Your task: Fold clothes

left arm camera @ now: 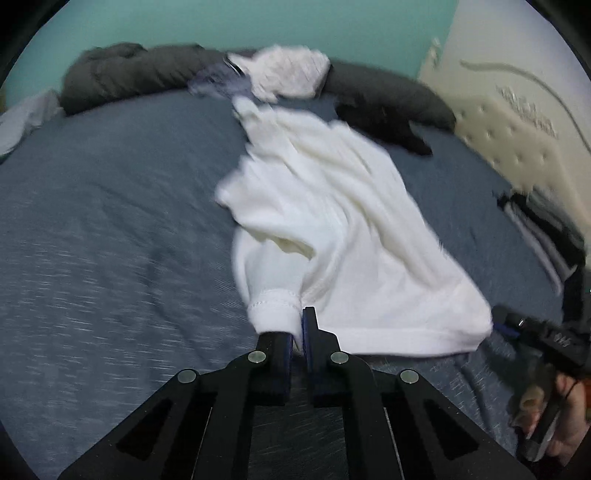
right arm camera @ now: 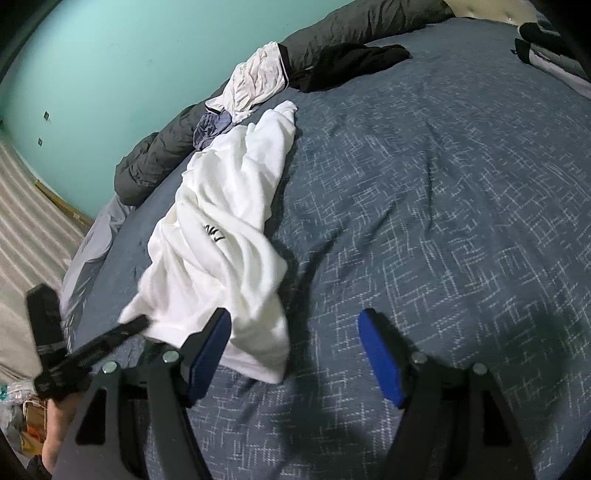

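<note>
A: The left claw (left arm camera: 298,328) is pressed together on a hemmed edge of the white shirt (left arm camera: 332,229), a bunched bit that looks like a sleeve cuff or a corner of the hem. The right claw (right arm camera: 293,354) is spread wide, nothing between its blue pads (right arm camera: 380,354), hovering over the blue bedspread (right arm camera: 424,184) just beside the shirt's near edge.

B: And the shirt itself?

A: Strung out in a long, rumpled heap on the bed, running from the claws toward the dark blanket (right arm camera: 351,26) and the other crumpled clothes (right arm camera: 258,77) by the wall. Not folded as it lies.

B: How will it handle?

A: Light and limp, I'd judge. It drapes and wrinkles freely, so it'll sag wherever it's unsupported and drag on the bedspread. The stitched hem is the firmest hold; a second pinch along that same hem, well apart from the left one, should let it hang flat.
</note>
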Tool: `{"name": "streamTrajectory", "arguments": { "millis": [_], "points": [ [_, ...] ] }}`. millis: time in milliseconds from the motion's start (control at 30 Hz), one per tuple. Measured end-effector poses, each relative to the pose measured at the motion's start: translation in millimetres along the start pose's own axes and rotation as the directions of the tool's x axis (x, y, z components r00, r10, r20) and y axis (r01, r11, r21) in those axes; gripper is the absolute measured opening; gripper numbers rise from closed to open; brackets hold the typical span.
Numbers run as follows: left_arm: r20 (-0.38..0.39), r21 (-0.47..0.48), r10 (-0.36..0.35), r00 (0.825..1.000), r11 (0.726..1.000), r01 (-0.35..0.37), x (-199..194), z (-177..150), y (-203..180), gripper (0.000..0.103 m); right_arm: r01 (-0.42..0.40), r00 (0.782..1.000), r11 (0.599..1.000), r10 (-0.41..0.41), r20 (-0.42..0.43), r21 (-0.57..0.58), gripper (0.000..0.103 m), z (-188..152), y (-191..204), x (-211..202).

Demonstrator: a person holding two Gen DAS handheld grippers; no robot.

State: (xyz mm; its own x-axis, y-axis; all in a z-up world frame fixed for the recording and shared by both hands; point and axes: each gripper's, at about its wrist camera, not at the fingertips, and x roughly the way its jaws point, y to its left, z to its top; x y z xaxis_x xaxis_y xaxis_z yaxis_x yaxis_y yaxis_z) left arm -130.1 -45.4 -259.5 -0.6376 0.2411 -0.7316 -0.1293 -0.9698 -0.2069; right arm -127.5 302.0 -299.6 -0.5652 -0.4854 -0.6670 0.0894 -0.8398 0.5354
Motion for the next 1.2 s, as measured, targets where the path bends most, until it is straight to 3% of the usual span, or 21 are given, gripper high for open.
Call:
{"name": "streamTrajectory", "arguments": {
  "millis": [100, 267, 333, 433, 467, 500, 600, 667, 733, 967, 1067, 1167, 1200],
  "points": [
    [0.062, -0.094, 0.02, 0.998, 0.995, -0.014, -27, 4, 31, 0.005, -0.001, 1.0, 1.0, 0.001, 0.008, 0.013, 0.072, 0, 1, -1],
    [-0.011, -0.261, 0.018, 1.0, 0.965, -0.02, -22, -4, 77, 0.007, -0.011, 1.0, 1.0, 0.011, 0.001, -0.012, 0.072, -3, 11, 2],
    [-0.041, -0.279, 0.046, 0.998, 0.959, -0.056, -14, -9, 81, 0.014, -0.013, 1.0, 1.0, 0.013, -0.004, -0.023, 0.072, -4, 15, 5],
    [-0.045, -0.222, 0.078, 0.996, 0.971, -0.086, -15, -5, 69, 0.042, -0.011, 1.0, 1.0, 0.01, -0.009, -0.028, 0.072, -5, 18, 8],
    [-0.033, -0.21, 0.099, 0.995, 0.972, -0.104, -17, -3, 67, 0.059, -0.01, 1.0, 1.0, 0.01, -0.011, -0.03, 0.072, -5, 19, 10],
    [-0.022, -0.201, 0.119, 0.993, 0.972, -0.121, -20, -1, 65, 0.065, -0.011, 1.0, 0.999, 0.01, -0.011, -0.03, 0.072, -5, 20, 10],
    [-0.008, -0.216, 0.148, 0.989, 0.965, -0.146, -27, 0, 72, 0.065, -0.014, 1.0, 0.999, 0.014, -0.011, -0.031, 0.072, -4, 22, 12],
    [-0.015, -0.172, 0.14, 0.99, 0.975, -0.14, -20, 3, 69, 0.065, -0.019, 1.0, 0.999, 0.019, -0.015, -0.034, 0.072, -3, 23, 14],
    [-0.042, -0.109, 0.099, 0.994, 0.989, -0.103, -10, 3, 57, 0.065, -0.024, 1.0, 0.999, 0.023, -0.02, -0.038, 0.072, -3, 26, 16],
    [-0.142, -0.047, 0.103, 0.984, 0.993, -0.111, 37, -8, 52, 0.064, -0.036, 0.999, 0.998, 0.034, -0.034, -0.053, 0.072, -4, 32, 22],
    [-0.157, -0.039, 0.107, 0.982, 0.993, -0.115, 47, -10, 53, 0.045, -0.039, 0.999, 0.997, 0.037, -0.04, -0.059, 0.072, -4, 34, 24],
    [-0.161, -0.031, 0.11, 0.981, 0.993, -0.116, 50, -11, 54, 0.015, -0.043, 0.998, 0.997, 0.04, -0.046, -0.066, 0.072, -4, 36, 25],
    [-0.156, -0.038, 0.1, 0.983, 0.993, -0.108, 48, -11, 55, 0.013, -0.045, 0.998, 0.997, 0.041, -0.048, -0.068, 0.072, -4, 37, 26]
  ]
}}
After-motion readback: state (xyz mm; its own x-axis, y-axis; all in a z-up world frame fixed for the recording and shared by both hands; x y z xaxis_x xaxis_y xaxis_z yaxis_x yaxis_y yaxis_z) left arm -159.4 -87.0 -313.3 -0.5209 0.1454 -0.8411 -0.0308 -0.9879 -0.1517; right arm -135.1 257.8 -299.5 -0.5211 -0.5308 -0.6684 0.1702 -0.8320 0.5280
